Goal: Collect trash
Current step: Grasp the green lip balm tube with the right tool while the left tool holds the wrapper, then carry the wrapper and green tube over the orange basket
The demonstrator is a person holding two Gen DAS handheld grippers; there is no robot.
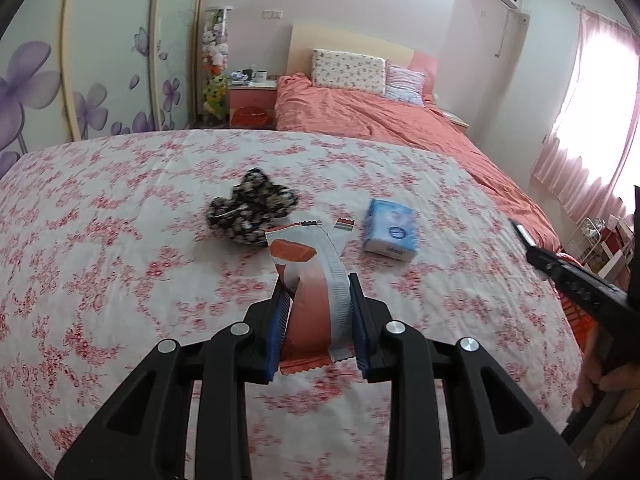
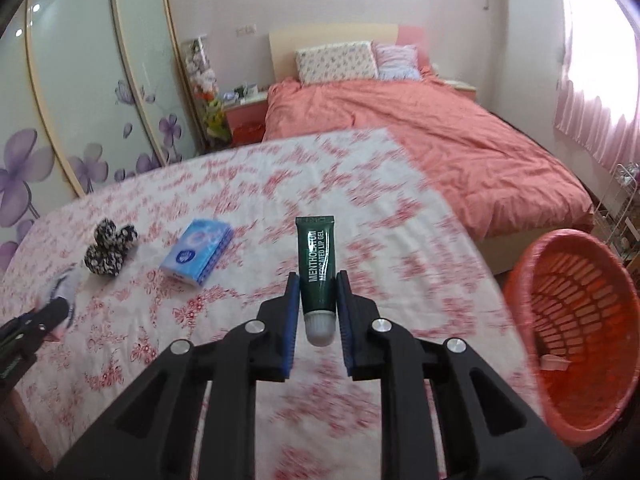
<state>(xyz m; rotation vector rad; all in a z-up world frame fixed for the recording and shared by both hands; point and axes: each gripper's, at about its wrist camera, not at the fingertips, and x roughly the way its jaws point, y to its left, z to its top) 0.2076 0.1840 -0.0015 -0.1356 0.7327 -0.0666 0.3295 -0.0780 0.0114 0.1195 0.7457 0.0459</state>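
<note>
My left gripper (image 1: 318, 280) is shut on a white and orange snack wrapper (image 1: 308, 304), which sticks up between the blue pads above the floral tablecloth (image 1: 120, 240). A dark green lip gel tube (image 2: 316, 248) stands cap-down in my right gripper (image 2: 318, 276), which is shut on it above the cloth. In the right wrist view the left gripper (image 2: 52, 312) shows at the far left with the wrapper (image 2: 66, 284). A red plastic basket (image 2: 580, 312) stands on the floor to the right of the table, with a small scrap (image 2: 554, 362) inside.
A blue tissue pack (image 1: 390, 236) and a black-and-white patterned fabric piece (image 1: 252, 208) lie on the cloth. Behind the table is a bed with a salmon duvet (image 2: 440, 140). A hand (image 1: 600, 376) holds the right tool at the right edge.
</note>
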